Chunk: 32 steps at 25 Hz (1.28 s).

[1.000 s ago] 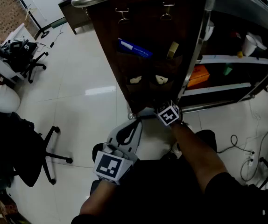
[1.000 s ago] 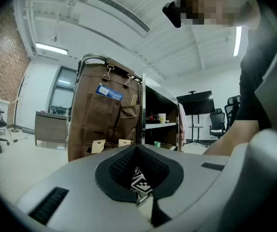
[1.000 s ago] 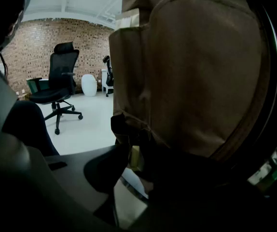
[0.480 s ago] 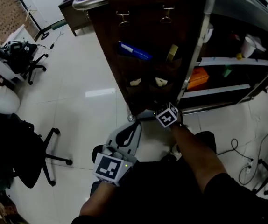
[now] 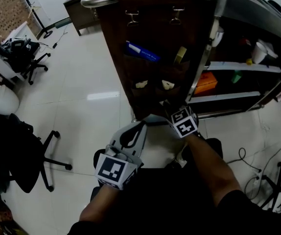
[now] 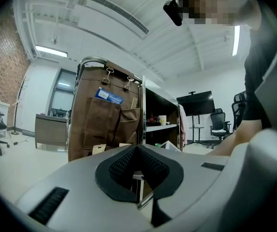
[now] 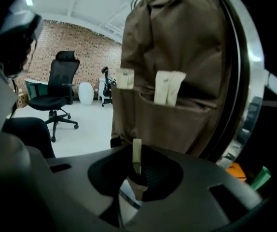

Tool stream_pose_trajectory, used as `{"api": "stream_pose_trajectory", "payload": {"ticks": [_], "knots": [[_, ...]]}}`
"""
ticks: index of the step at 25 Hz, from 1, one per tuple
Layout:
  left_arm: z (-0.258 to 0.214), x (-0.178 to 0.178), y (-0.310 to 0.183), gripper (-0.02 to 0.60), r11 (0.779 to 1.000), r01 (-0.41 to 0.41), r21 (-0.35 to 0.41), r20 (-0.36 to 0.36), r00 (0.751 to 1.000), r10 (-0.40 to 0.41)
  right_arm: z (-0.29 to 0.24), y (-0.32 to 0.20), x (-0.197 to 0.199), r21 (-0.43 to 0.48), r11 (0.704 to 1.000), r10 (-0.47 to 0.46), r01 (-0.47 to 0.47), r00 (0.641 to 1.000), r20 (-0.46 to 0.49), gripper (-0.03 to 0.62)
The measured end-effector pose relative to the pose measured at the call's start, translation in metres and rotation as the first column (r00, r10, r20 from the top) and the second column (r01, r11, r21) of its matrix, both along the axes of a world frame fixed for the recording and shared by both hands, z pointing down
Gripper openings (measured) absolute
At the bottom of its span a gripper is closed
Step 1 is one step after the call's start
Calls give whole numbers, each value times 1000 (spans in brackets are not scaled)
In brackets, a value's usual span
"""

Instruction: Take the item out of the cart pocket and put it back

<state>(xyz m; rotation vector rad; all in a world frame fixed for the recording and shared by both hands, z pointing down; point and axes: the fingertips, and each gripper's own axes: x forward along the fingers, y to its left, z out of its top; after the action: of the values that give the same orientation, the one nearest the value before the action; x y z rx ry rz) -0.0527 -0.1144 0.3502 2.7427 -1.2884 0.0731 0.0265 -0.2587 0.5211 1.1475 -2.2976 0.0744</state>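
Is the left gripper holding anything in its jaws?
No, the left gripper has its jaws together with nothing between them.

Colours at the cart.
Pocket panel (image 5: 155, 77) brown cloth; packet (image 5: 141, 51) blue; slip (image 7: 136, 151) in right gripper (image 7: 136, 168) cream; left gripper (image 5: 130, 137) pale grey, square markers (image 5: 112, 170) black-and-white; shelf box (image 5: 210, 80) orange; floor (image 5: 81, 82) white.

Claws: two, the left claw (image 5: 139, 127) and the right claw (image 5: 172, 112). Ahead of the right claw, on one pocket organiser (image 5: 155, 33): two metal clips (image 5: 131, 17), two pale cards (image 5: 141, 84), one blue packet (image 5: 141, 51), one tan strip (image 5: 180, 54); one pale slip (image 7: 136, 151) pinched in the right claw itself. Left of the left claw: two office chairs (image 5: 13, 155).
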Motion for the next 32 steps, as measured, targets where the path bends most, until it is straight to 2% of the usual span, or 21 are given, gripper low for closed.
{"api": "stream_pose_trajectory", "payload": {"ticks": [12, 16, 23, 27, 32], "knots": [[-12, 12, -1, 0, 1000, -10, 25, -4, 1000, 10, -151, 94, 15, 142, 988, -78, 52, 980, 185, 75], [-15, 15, 3, 0, 999, -17, 35, -5, 1000, 17, -182, 129, 19, 190, 979, -114, 71, 967, 227, 75], [-11, 20, 9, 0, 999, -24, 28, 2, 1000, 24, -163, 171, 17, 139, 985, -132, 103, 968, 215, 74], [-13, 22, 12, 0, 999, -30, 40, 2, 1000, 30, -144, 170, 18, 103, 990, -117, 96, 970, 215, 74], [-13, 27, 14, 0, 998, -48, 40, 7, 999, 48, -143, 164, 20, 103, 991, -107, 85, 968, 227, 74]]}}
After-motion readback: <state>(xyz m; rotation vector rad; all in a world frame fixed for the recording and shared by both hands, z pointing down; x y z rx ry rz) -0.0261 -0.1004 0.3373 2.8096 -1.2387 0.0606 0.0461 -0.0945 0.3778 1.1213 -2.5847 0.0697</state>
